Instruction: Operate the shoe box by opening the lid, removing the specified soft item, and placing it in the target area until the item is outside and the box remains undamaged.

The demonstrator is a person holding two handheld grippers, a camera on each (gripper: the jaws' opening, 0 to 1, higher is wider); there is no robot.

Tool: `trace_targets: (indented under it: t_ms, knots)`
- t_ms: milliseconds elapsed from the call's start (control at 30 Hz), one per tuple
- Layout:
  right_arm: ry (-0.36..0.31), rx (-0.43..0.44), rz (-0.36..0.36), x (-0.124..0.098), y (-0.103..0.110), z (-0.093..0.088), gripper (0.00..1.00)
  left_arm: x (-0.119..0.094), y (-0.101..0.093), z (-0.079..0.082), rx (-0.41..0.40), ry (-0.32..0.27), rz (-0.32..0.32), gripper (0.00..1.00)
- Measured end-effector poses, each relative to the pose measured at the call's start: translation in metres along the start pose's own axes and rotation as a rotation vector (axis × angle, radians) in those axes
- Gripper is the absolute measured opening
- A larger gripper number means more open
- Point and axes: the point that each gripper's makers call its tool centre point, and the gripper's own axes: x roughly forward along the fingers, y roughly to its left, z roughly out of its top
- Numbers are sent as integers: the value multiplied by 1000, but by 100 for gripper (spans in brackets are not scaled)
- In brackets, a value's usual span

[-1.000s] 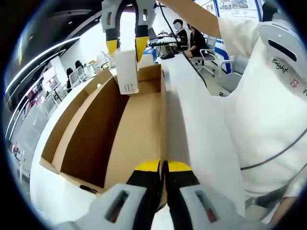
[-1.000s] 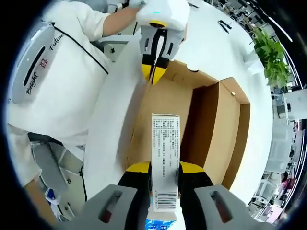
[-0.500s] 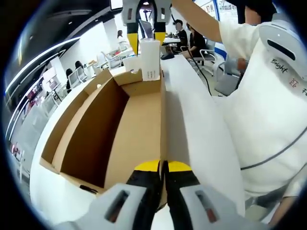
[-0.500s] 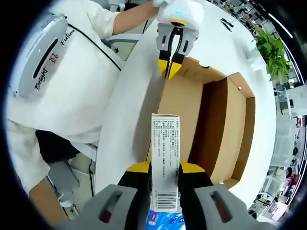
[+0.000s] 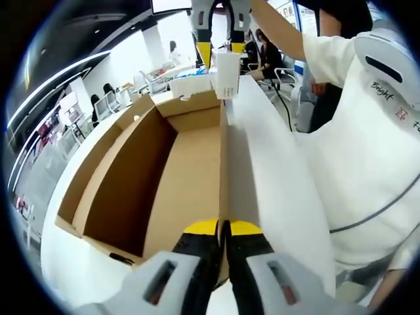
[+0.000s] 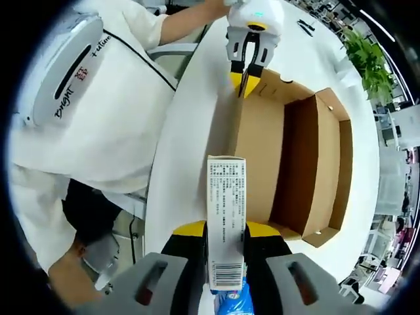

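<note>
Above the white table's (image 6: 190, 131) near edge, the right gripper (image 6: 224, 231) has its yellow-tipped jaws closed on the lower part of a slim white carton (image 6: 226, 216) printed with small text and a barcode, held clear of the open shoe box (image 6: 308, 164); in the left gripper view the same carton (image 5: 227, 74) hangs beyond the far end of the box (image 5: 164, 177); the left gripper (image 5: 222, 230) has its jaws pressed together on the box's near long wall, apparently steadying it; the carton looks light and stiff-sided but crushable, so a moderate pinch across its flat faces, low on the body as now, seems right; a blue and white packet shows just under it between the jaws, though what it is cannot be told; the cardboard box looks thin and easily creased at the pinched wall; the table is smooth, white and curved; around it is a bright open office with desks, seated people and a potted plant (image 6: 367, 62).
</note>
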Motion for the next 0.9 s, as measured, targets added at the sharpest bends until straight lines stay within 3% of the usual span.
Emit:
trace_targets:
  t_ms: [200,433,567,800,900]
  knots:
    - [48,34,13,1,10,-16,19,0,0,0,-2,0,0,3]
    - [35,67,-6,-3,22,-31,19,0,0,-1,-2,-2,1,3]
    - [62,89,7,-3,28,-44,19,0,0,-1,-3,1,2,3]
    - [-3,124,18,-5,34,-51,19,0,0,0,-5,2,1,3]
    - [24,142,32,-3,40,-61,19,0,1,0,-6,0,1,3]
